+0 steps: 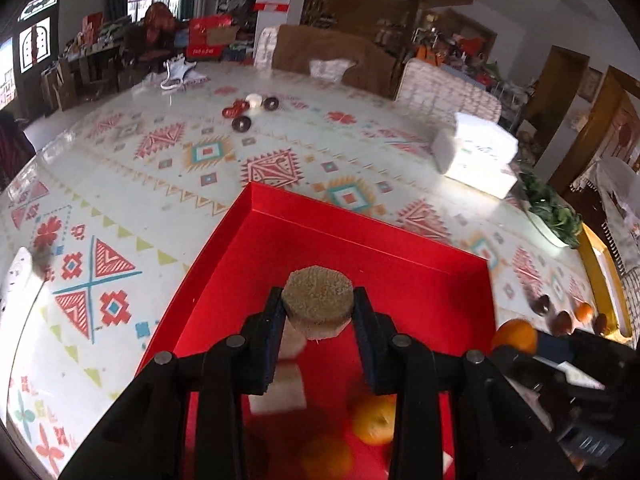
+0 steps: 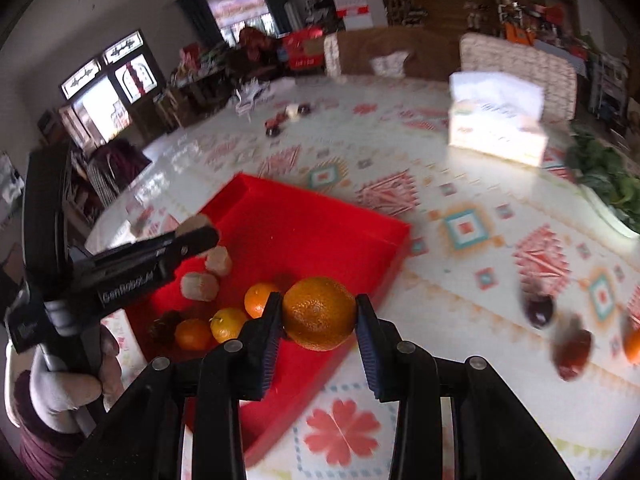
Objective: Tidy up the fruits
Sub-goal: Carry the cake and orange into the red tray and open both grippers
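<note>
My left gripper [image 1: 318,308] is shut on a tan cylindrical fruit chunk [image 1: 318,300] and holds it above the red tray [image 1: 360,232]. My right gripper [image 2: 319,316] is shut on a large orange [image 2: 319,312] over the tray's near right edge [image 2: 384,264]. Inside the tray lie small oranges [image 2: 228,322], two pale cut chunks [image 2: 200,286] and a dark fruit [image 2: 166,322]. In the right wrist view the left gripper [image 2: 196,236] shows at the left, over the tray. Dark red fruits [image 2: 538,308] and an orange [image 2: 634,344] lie on the table to the right.
A tissue box [image 2: 496,132] stands at the back right of the patterned table [image 2: 460,208]. A dish of leafy greens [image 2: 608,184] sits at the right edge. Small round items [image 1: 248,110] lie far back. Chairs stand behind the table.
</note>
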Demonstrator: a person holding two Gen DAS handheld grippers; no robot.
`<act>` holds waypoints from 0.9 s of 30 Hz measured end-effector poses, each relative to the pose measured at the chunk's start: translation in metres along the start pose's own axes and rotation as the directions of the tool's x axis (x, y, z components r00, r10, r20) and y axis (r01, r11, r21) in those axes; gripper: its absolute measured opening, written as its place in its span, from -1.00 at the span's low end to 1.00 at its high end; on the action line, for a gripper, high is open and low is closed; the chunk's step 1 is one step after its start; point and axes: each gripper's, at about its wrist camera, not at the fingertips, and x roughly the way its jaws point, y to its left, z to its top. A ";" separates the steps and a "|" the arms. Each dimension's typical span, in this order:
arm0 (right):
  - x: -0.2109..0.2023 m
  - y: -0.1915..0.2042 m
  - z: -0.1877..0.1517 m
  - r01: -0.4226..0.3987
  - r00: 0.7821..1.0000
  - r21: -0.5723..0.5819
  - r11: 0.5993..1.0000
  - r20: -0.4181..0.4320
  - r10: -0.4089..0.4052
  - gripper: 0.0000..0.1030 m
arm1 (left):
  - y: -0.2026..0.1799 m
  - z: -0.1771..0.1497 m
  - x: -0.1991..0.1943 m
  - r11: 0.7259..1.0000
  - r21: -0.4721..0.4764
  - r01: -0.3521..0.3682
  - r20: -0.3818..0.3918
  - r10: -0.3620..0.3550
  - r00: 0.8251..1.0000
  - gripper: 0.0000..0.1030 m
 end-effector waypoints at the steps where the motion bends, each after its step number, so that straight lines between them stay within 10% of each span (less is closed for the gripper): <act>1: 0.010 0.002 0.002 0.000 1.000 0.000 1.000 -0.014 0.000 -0.24 | 0.002 0.001 0.004 1.000 -0.004 0.002 -0.007 -0.002 1.000 -0.37; 10: 0.054 0.008 0.007 0.017 0.997 -0.021 1.000 -0.071 -0.018 -0.22 | 0.007 0.004 0.027 0.999 -0.021 0.046 -0.043 -0.047 0.998 -0.31; 18: 0.040 0.014 0.009 0.006 1.000 -0.020 1.000 -0.024 -0.006 0.03 | 0.002 0.001 0.001 0.993 -0.046 0.104 -0.005 -0.105 0.994 0.17; 24: -0.001 0.018 0.004 0.019 0.998 -0.038 0.999 0.058 -0.017 0.11 | -0.023 -0.011 -0.063 0.999 -0.014 0.050 0.125 -0.048 0.991 0.78; 27: -0.026 0.015 -0.005 0.041 0.993 -0.044 0.998 0.109 -0.036 0.22 | -0.035 -0.027 -0.099 0.990 -0.021 0.142 0.212 -0.134 0.968 0.83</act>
